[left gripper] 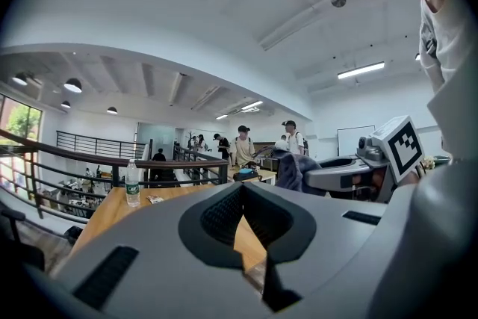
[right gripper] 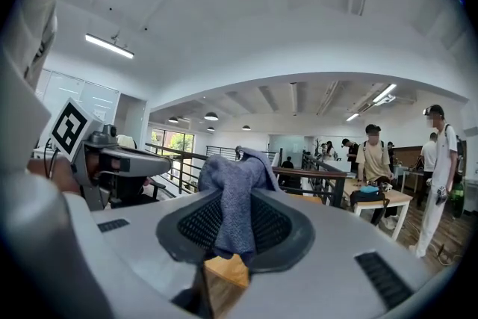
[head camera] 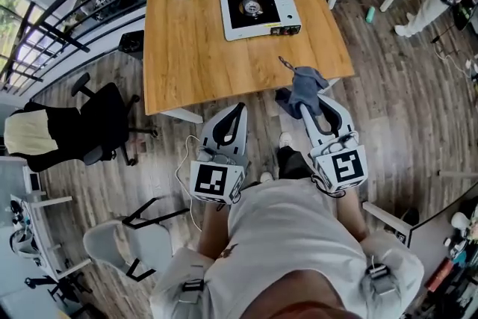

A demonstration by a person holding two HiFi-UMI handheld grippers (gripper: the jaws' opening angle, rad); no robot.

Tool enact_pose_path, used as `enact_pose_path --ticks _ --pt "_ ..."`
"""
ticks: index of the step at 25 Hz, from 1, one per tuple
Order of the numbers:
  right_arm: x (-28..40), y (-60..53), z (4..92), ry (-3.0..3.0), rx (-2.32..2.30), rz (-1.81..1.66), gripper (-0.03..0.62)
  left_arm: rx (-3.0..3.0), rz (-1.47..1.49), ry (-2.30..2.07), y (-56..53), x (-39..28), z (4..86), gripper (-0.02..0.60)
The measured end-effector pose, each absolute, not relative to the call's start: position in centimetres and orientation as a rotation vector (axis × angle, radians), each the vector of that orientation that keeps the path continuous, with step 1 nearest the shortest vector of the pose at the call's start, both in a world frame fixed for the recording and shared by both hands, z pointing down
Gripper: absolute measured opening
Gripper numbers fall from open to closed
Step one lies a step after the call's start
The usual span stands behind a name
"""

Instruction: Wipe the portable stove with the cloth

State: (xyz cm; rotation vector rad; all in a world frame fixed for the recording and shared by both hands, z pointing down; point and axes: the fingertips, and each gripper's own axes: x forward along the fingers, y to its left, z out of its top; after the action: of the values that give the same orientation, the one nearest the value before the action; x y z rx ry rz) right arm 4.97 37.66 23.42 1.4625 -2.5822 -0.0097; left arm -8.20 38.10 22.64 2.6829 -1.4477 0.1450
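The cloth (head camera: 302, 86), judged soft and limp, is pinched at a bunched fold by the right gripper's (head camera: 312, 107) fingers at the tabletop's (head camera: 202, 48) near edge. The left gripper's (head camera: 239, 110) fingers are closed on nothing, and the stove (head camera: 259, 11) is set farther off.

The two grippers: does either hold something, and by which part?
The right gripper pinches the cloth at a bunched fold; the left gripper is shut and empty.

left gripper (head camera: 239, 110) jaws together, empty, right gripper (head camera: 311, 104) clamping cloth (head camera: 305, 81)

Left tool (left gripper: 243, 187) jaws together, empty; bottle (left gripper: 132, 183) on table (left gripper: 104, 214).
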Motion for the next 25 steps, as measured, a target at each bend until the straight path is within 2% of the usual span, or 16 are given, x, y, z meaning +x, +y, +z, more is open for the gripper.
enact_pose_path --ticks 25 --pt "11.5 18.7 24.7 -2.678 1.289 0.051 0.103 2.566 0.221 -1.591 21.2 -1.4 23.4 0.015"
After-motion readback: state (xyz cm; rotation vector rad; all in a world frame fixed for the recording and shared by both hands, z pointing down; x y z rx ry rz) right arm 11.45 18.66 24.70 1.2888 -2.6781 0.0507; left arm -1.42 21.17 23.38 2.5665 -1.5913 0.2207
